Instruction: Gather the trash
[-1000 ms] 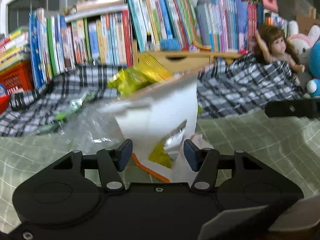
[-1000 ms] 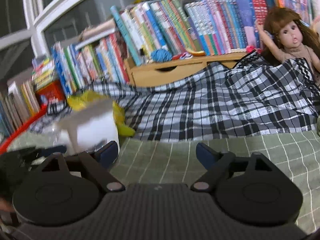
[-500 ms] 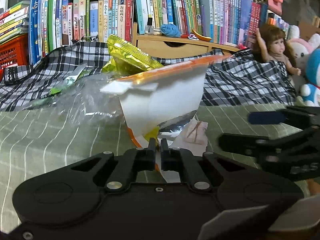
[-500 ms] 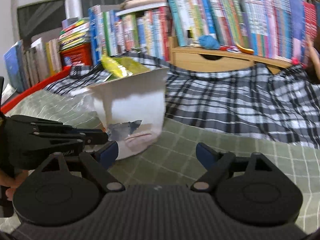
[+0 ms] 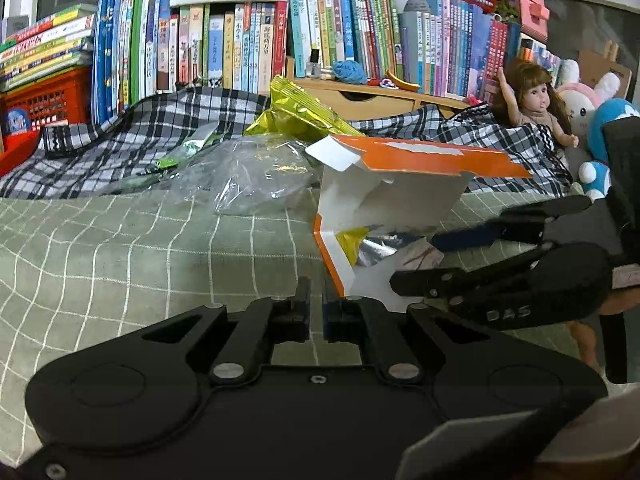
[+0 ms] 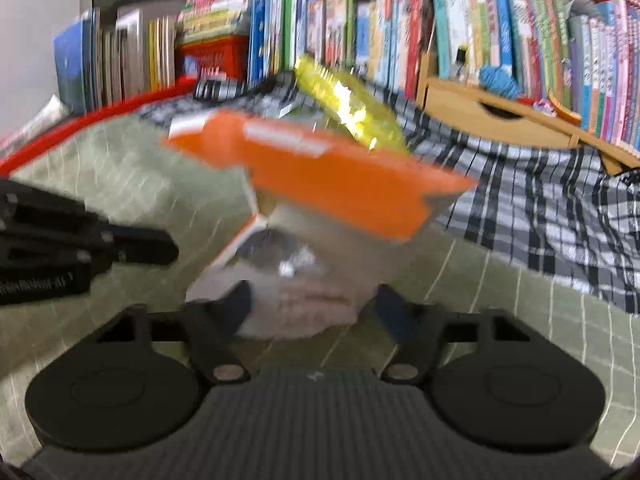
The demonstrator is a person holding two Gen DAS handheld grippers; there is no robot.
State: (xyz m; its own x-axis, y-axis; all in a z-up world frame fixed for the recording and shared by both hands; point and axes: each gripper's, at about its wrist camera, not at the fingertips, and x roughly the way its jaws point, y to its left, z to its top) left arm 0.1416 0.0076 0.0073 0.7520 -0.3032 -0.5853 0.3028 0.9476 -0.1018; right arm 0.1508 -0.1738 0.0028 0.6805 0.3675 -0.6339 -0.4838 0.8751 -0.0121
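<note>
orange box (image 5: 400, 184): wrappers inside; left gripper (image 5: 317, 304): closed, empty; right gripper (image 6: 312, 308): closing around box

A child's bedroom: bedspread (image 5: 120, 248), bookshelves (image 5: 240, 48), doll (image 5: 536, 100).

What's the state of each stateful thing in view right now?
left gripper: shut, nothing visibly clamped.
right gripper: jaws closing, pink wrapper between them.
orange carton: open, flaps torn, tilted, wrappers inside.
pink wrapper: crumpled at the carton's mouth.
yellow snack bag: crumpled, behind carton.
clear plastic bag: crumpled on the bedspread.
</note>
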